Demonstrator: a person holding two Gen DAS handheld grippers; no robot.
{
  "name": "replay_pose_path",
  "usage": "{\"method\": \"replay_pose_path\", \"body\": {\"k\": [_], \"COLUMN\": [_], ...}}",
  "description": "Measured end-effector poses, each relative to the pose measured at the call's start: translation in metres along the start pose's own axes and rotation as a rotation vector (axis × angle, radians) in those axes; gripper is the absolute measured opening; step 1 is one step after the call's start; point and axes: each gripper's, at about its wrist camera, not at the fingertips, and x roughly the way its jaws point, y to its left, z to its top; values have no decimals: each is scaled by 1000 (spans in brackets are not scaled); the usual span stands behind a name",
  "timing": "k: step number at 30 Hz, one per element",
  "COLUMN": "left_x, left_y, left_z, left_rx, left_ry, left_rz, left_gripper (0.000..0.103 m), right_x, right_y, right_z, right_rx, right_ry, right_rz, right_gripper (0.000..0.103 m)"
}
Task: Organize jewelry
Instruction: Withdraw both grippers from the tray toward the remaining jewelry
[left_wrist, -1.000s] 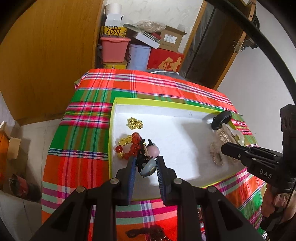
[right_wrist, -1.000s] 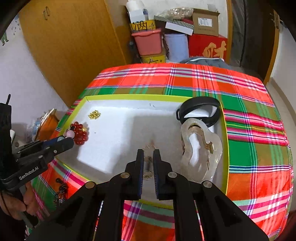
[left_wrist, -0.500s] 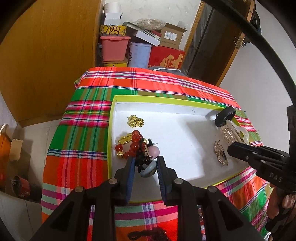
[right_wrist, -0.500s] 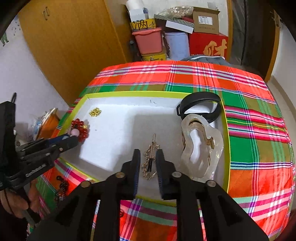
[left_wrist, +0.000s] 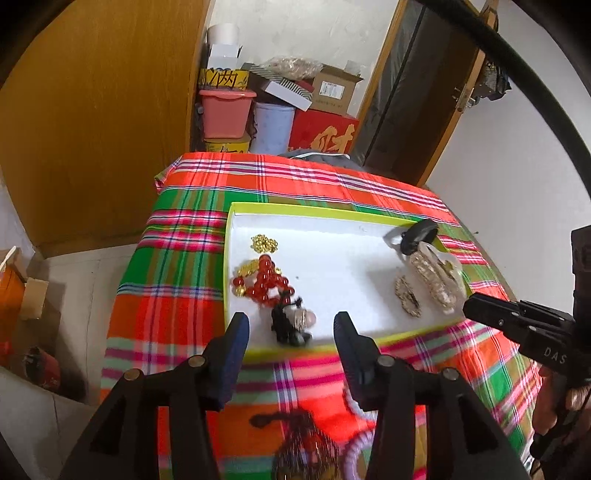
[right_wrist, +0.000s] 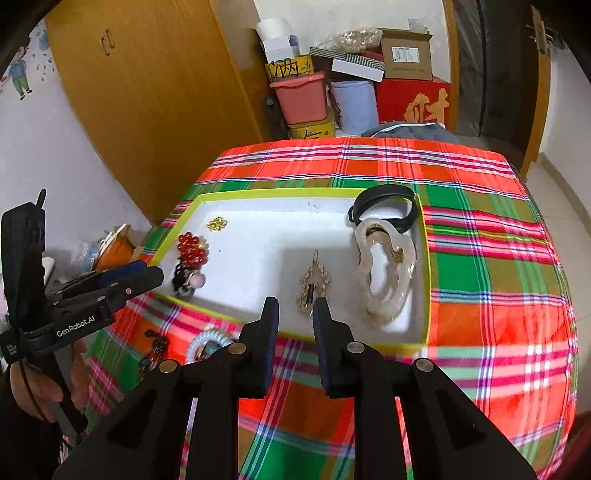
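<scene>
A white tray with a yellow-green rim (left_wrist: 332, 212) (right_wrist: 273, 192) sits on the plaid tablecloth. In it lie a gold chain clump (left_wrist: 264, 243) (right_wrist: 217, 224), a red bead bracelet (left_wrist: 264, 282) (right_wrist: 192, 249), a black and pink charm piece (left_wrist: 293, 323) (right_wrist: 188, 282), a gold brooch (left_wrist: 407, 297) (right_wrist: 314, 284), a clear hair claw (left_wrist: 437, 278) (right_wrist: 384, 273) and a black band (left_wrist: 419, 236) (right_wrist: 384, 206). My left gripper (left_wrist: 291, 326) (right_wrist: 147, 275) is open just behind the charm piece. My right gripper (right_wrist: 295, 312) (left_wrist: 476, 301) is open and empty near the brooch.
More jewelry lies on the cloth in front of the tray: dark red beads (left_wrist: 306, 439) (right_wrist: 153, 354) and a pale coiled hair tie (left_wrist: 354, 443) (right_wrist: 207, 341). Boxes and buckets (left_wrist: 258, 110) stand behind the table. A wooden wardrobe (right_wrist: 155, 92) is at the left.
My left gripper has opened and let the charm piece drop into the tray beside the red beads, then pulled back. My right gripper has opened wider and drawn back from the brooch.
</scene>
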Motion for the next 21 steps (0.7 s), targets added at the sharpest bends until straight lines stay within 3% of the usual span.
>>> {"method": "replay_pose_path", "body": {"k": [15, 17, 19, 21], "left_x": [-47, -50, -52, -53], "left_y": [6, 8, 10, 11], "left_z": [-49, -53, -55, -57], "left_rx": [-23, -27, -32, -39], "left_ry": [7, 8, 10, 13], "left_rz": [30, 36, 37, 36], "left_gripper": [48, 48, 48, 48], "right_x": [-32, -34, -34, -34], "right_y": [9, 10, 10, 12], "right_z": [-41, -43, -45, -46], "right_rx": [14, 16, 15, 12], "right_ry": [19, 21, 22, 23], "right_rz": [30, 37, 44, 50], "right_gripper": [20, 21, 31, 31]}}
